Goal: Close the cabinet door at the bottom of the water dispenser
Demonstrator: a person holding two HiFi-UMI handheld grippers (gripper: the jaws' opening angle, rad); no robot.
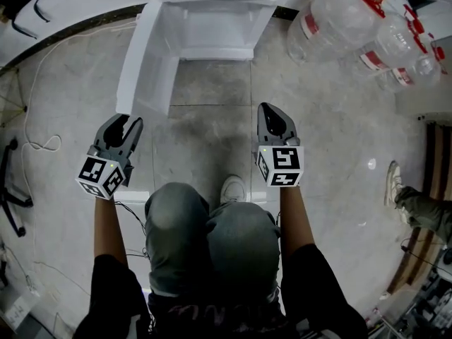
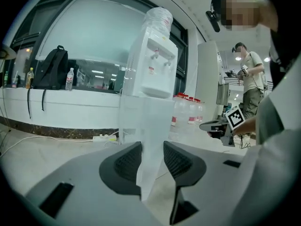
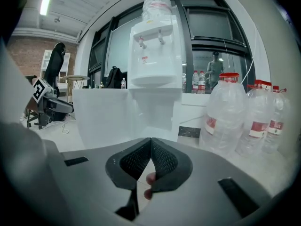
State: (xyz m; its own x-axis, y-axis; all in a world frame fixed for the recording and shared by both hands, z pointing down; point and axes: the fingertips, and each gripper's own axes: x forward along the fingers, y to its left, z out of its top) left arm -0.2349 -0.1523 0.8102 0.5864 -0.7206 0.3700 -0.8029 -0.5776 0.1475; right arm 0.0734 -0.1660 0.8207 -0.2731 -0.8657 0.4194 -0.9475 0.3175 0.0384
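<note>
The white water dispenser (image 1: 219, 13) stands on the floor straight ahead, also in the left gripper view (image 2: 153, 65) and the right gripper view (image 3: 155, 46). Its bottom cabinet door (image 1: 145, 66) is swung wide open toward the left. My left gripper (image 1: 131, 124) is open right at the door's free edge. From that gripper's camera the door (image 2: 146, 126) shows edge-on in the gap of the left gripper (image 2: 152, 147), and the pads do not press on it. My right gripper (image 1: 270, 113) hangs in front of the open cabinet, shut and empty, its tips meeting (image 3: 150, 142).
Several large water bottles (image 1: 339, 20) lie and stand to the dispenser's right (image 3: 230, 117). A white cable (image 1: 35, 119) trails over the floor at left, near a chair base (image 1: 10, 189). Another person's shoe (image 1: 394, 182) is at right. My knees and shoe (image 1: 233, 188) are below.
</note>
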